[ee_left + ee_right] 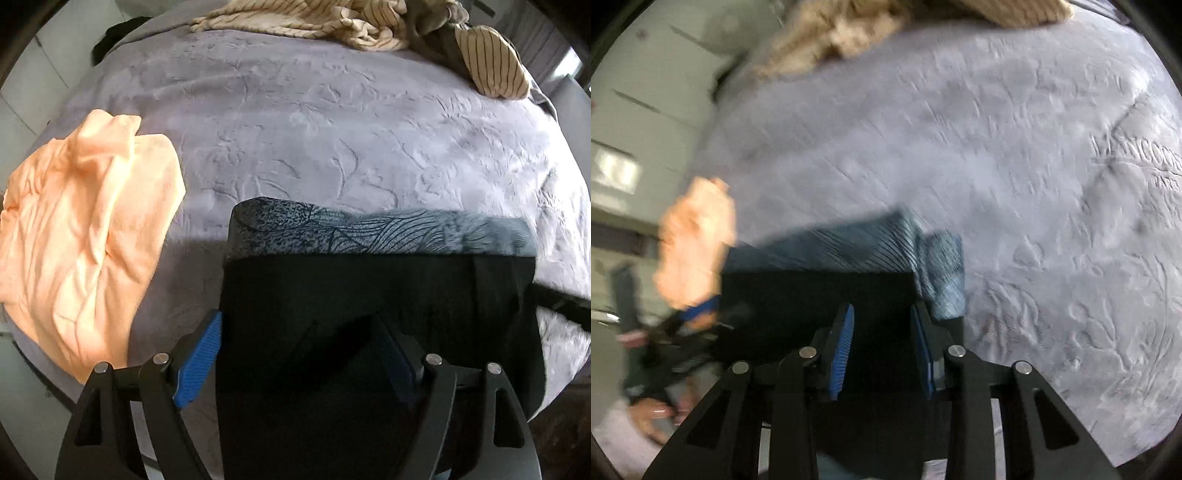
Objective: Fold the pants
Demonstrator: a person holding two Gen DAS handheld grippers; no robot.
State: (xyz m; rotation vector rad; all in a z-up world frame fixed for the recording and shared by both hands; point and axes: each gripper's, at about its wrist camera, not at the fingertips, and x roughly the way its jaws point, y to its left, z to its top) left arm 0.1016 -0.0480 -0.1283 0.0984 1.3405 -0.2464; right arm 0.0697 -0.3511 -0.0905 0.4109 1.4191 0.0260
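Black pants [369,295] lie folded on the grey bedspread [332,129], on top of a blue patterned garment [369,230]. My left gripper [299,354] is open wide, its blue pads either side of the pants' near left part, low over the cloth. In the right wrist view, which is motion-blurred, the black pants [812,295] and the blue patterned garment [934,266] show again. My right gripper [882,347] is open over the pants' right edge, with nothing between the pads. The left gripper shows blurred at the left of that view [690,325].
A peach garment [85,229] lies at the bed's left edge. Striped cream clothes [332,22] are heaped at the far side, with a striped piece [491,62] at far right. White floor and furniture lie beyond the left edge [635,110].
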